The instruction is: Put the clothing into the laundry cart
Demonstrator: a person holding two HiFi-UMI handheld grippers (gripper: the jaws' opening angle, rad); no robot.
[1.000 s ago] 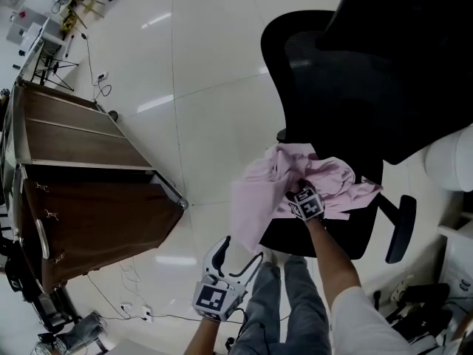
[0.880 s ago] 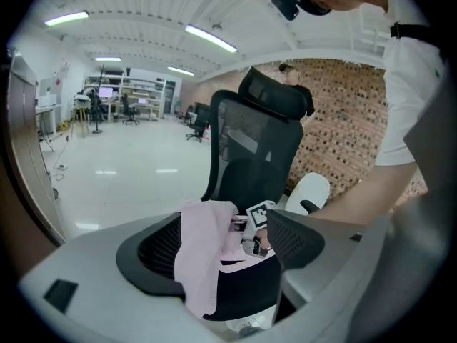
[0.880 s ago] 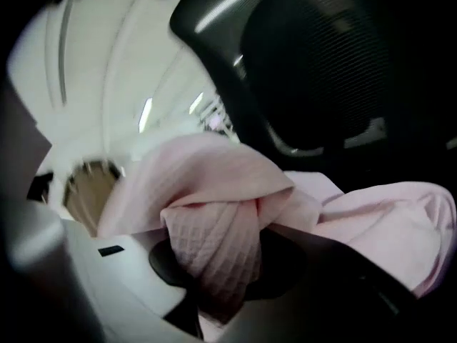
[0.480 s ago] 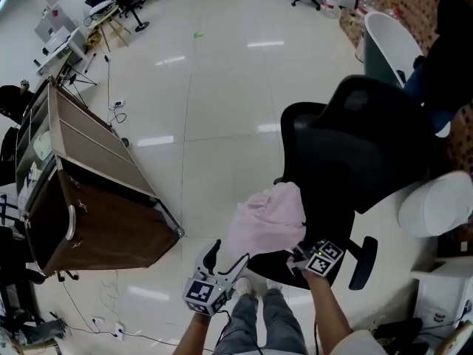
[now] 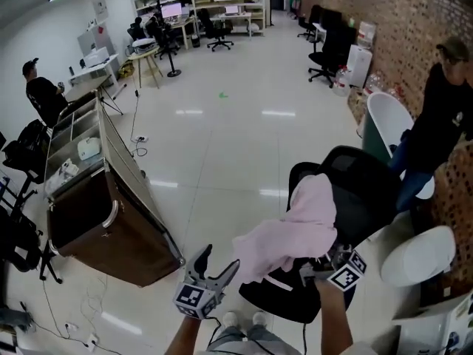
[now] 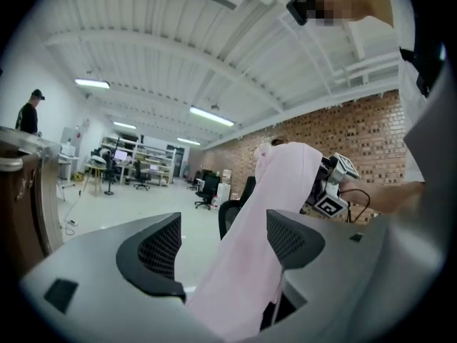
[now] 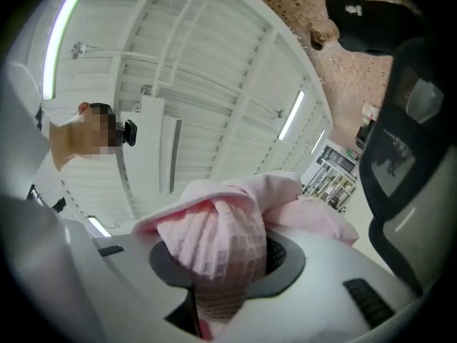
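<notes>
A pink garment (image 5: 299,228) hangs in the air over the black office chair (image 5: 366,194). My right gripper (image 5: 319,261) holds its upper edge, and the jaws are shut on a bunch of the pink cloth (image 7: 214,245). My left gripper (image 5: 220,257) stands open just left of the hanging cloth. In the left gripper view the garment (image 6: 268,227) drapes down between the open fingers (image 6: 153,252) without being pressed. The brown laundry cart (image 5: 111,220) stands to the left on the white floor, its open top holding a few pale items.
A person in black (image 5: 443,117) stands at the right by a brick wall. A white tub (image 5: 388,117) and a white rounded seat (image 5: 417,254) sit near the chair. Cables (image 5: 92,302) trail on the floor by the cart. Desks and chairs fill the far end.
The pink garment has come up off the chair seat with my right gripper. The head view has tilted up, showing more of the room. My left gripper stays low and open.
</notes>
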